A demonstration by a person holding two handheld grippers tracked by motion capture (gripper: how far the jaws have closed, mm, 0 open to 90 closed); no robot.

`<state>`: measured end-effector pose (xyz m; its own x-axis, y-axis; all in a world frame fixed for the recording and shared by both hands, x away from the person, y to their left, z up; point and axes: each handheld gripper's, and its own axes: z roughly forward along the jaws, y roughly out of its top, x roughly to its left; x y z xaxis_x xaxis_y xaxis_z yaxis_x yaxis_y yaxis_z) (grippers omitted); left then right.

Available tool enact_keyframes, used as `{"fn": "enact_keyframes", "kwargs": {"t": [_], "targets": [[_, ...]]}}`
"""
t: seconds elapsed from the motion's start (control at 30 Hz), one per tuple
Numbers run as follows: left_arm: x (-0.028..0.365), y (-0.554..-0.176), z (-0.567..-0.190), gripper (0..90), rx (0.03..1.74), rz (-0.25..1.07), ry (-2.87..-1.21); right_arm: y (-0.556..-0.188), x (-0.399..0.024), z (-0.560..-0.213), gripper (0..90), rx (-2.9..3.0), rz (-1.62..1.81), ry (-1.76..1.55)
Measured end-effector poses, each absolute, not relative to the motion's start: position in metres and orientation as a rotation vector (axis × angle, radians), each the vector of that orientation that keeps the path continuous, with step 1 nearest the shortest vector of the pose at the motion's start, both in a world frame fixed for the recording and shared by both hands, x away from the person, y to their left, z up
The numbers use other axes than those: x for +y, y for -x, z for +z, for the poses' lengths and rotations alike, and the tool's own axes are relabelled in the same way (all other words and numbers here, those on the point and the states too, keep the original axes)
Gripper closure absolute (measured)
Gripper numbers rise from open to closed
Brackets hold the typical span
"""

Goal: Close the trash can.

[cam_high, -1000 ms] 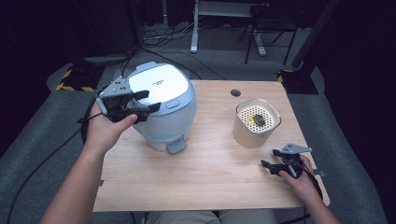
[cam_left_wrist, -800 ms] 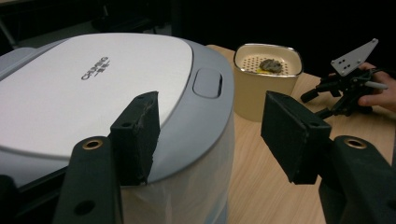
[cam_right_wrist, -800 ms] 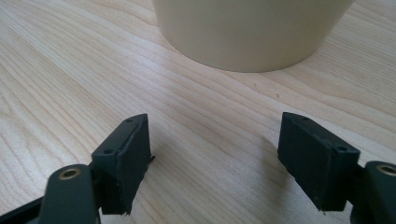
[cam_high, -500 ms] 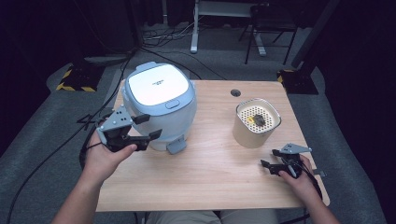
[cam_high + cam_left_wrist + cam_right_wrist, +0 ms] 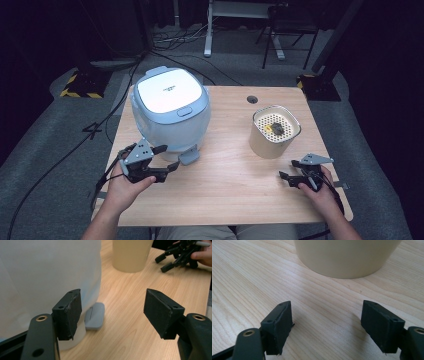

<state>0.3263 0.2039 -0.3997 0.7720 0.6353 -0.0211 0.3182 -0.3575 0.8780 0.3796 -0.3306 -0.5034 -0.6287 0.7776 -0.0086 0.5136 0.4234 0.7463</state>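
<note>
Left tool (image 5: pixel 161 165) low at front-left of bench (image 5: pixel 230 185), jaws wide, just been opening, nothing between them. Rice cooker (image 5: pixel 170 112) just beside it, lid down; grey tab (image 5: pixel 95 316) at its base near left jaw. Right tool (image 5: pixel 295 177) gaping, empty, near cream pot (image 5: pixel 274 135).

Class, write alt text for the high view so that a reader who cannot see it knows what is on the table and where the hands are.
A pale blue rice cooker with its lid shut stands at the left of a wooden table, a cream pot with a perforated top to its right. The left tongs, jaws open and empty, sit low beside the cooker's front; the right tongs, also open, rest near the pot.
</note>
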Motion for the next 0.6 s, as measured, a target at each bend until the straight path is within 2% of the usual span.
{"fn": "enact_keyframes", "kwargs": {"t": [0.4,0.6], "targets": [[0.209,-0.329,-0.451,30.6,0.804,0.379,-1.994,-0.380,-0.329,-0.503,22.4,2.335,1.035,-1.106],[0.213,-0.335,-0.471,29.9,0.873,0.326,-2.018,-0.380,-0.329,-0.504,20.9,2.338,1.032,-1.105]]}}
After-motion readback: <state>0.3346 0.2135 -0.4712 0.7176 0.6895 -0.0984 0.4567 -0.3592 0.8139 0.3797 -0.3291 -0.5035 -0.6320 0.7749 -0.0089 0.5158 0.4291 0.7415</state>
